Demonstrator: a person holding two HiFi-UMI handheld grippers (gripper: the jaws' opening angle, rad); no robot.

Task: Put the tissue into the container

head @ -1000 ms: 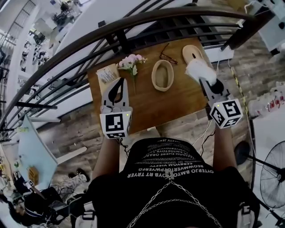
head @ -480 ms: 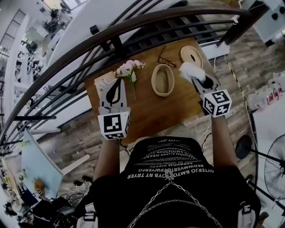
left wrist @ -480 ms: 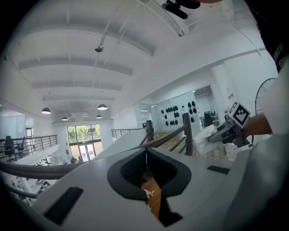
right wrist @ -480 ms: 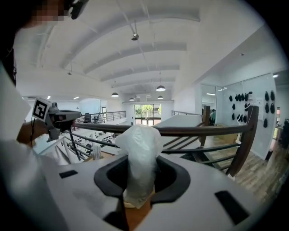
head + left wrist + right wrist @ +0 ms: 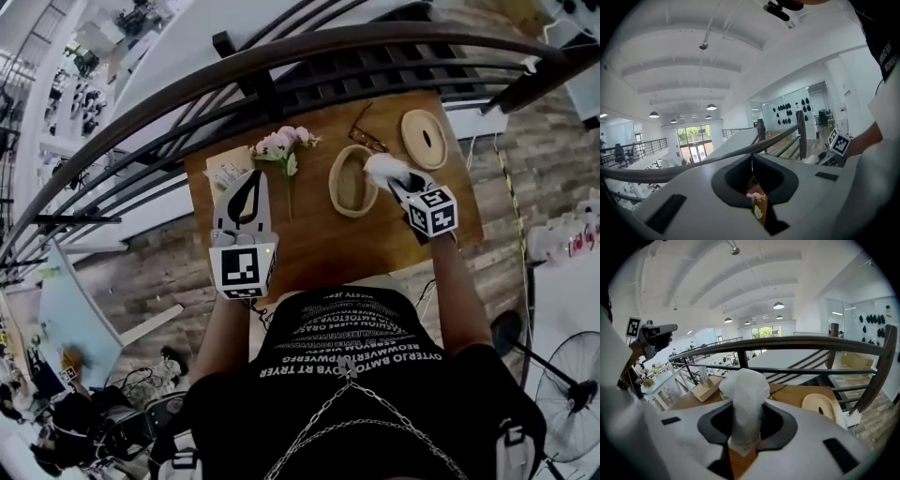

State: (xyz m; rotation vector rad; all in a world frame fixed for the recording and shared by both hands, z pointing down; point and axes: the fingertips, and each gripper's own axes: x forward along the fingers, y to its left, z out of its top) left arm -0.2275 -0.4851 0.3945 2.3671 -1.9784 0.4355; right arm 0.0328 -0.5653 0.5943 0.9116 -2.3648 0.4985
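A white tissue (image 5: 382,168) is pinched upright between the jaws of my right gripper (image 5: 395,181), which is shut on it. The tissue (image 5: 744,394) fills the middle of the right gripper view. In the head view it hangs over the right rim of the oval wooden container (image 5: 334,184), which stands open in the middle of the wooden table (image 5: 309,234). My left gripper (image 5: 253,176) hovers over the table's left part with its jaw tips together and nothing in them. It points toward the pink flowers (image 5: 753,197).
The container's round lid (image 5: 424,138) with a slot lies at the back right. Glasses (image 5: 368,141) lie behind the container. A pink flower sprig (image 5: 284,145) and a tissue box (image 5: 225,175) sit at the back left. A dark railing (image 5: 281,56) runs behind the table.
My right gripper has carried the tissue leftward and nearer, from beside the lid to the container's right rim. The left gripper has stayed about where it was.
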